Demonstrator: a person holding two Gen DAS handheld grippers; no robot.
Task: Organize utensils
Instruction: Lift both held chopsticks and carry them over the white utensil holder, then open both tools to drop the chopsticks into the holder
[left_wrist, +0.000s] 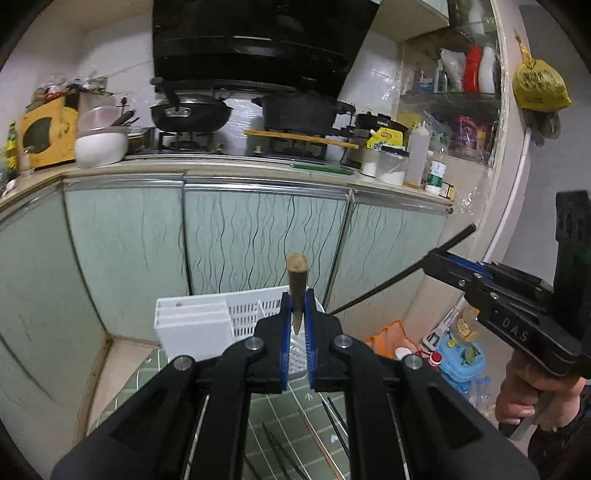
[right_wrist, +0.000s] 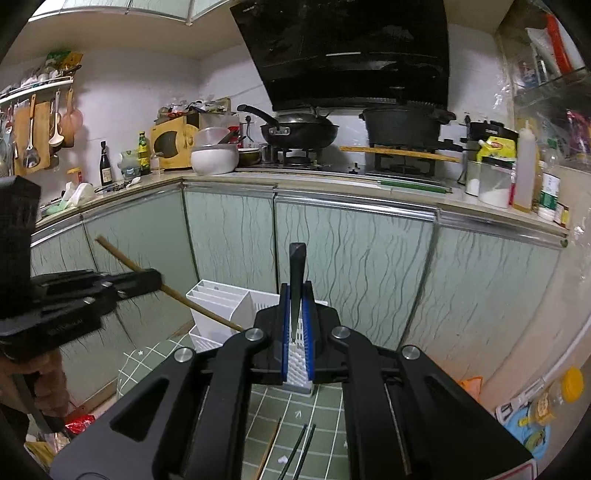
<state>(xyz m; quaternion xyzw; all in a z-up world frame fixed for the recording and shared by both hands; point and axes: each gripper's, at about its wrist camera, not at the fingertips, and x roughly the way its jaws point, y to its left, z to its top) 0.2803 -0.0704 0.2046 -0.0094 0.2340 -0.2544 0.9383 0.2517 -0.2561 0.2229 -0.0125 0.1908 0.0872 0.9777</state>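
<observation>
Left gripper (left_wrist: 297, 317) pinches a brown chopstick (left_wrist: 296, 273), right gripper (right_wrist: 296, 317) a black one (right_wrist: 297, 266). White holder (left_wrist: 192, 325) at 12 o'clock looks empty; more sticks (right_wrist: 299, 454) on table. Abt halfway, I think.

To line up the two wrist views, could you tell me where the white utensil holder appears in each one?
Left wrist view: the white utensil holder sits just left of centre, partly behind the left gripper, which is shut on a brown chopstick.
Right wrist view: the holder is left of centre, behind the right gripper, shut on a black chopstick.
Shared landmark: the black wok on the stove.
</observation>
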